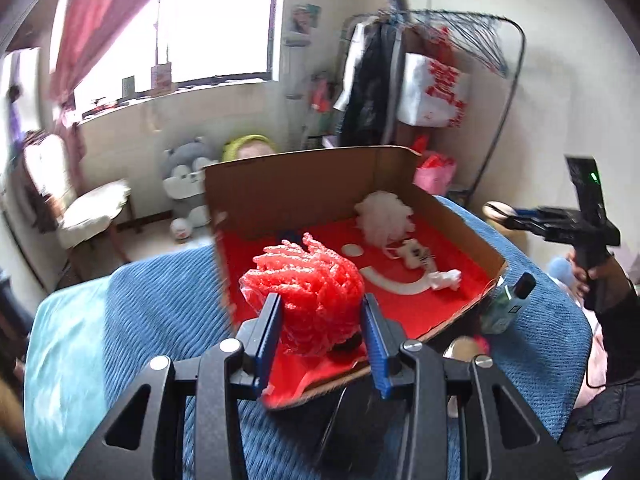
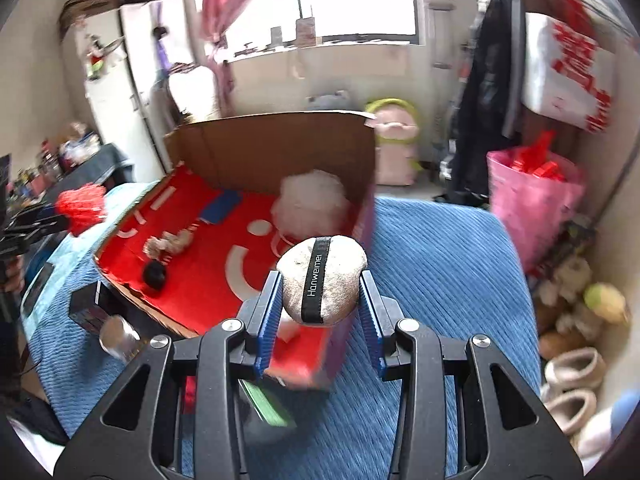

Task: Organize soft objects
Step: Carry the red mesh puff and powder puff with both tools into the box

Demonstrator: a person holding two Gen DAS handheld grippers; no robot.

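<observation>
Left gripper was clamped on a red mesh bath pouf, blue pads pressing both sides, pouf held up in front of the near edge of the cardboard box. Right gripper was clamped on an oval off-white powder puff with a black "Hanweimei" strap across its face, held over the box's near right corner.

Box sat on a bed with a blue ribbed blanket; red liner on the floor with white curved markings. Left wrist view, contents by clock face from box centre:
- white mesh pouf at 1 o'clock, against the back right corner
- small white plush toy at 3 o'clock, just beside the pouf's cord
- crumpled white scrap at 4 o'clock, touching the white curve

Right wrist view added a blue pad at 11 o'clock near the back wall and a black fuzzy ball at 8 o'clock by the near left wall.

Outside the box: a clear bottle with black cap leaned at the right front corner in the left view. The right gripper also showed at 3 o'clock of the left view, held by a hand in a dark sleeve. Frame edges were motion-blurred. Plush toys sat on the floor beyond the bed, exact contact unclear.
</observation>
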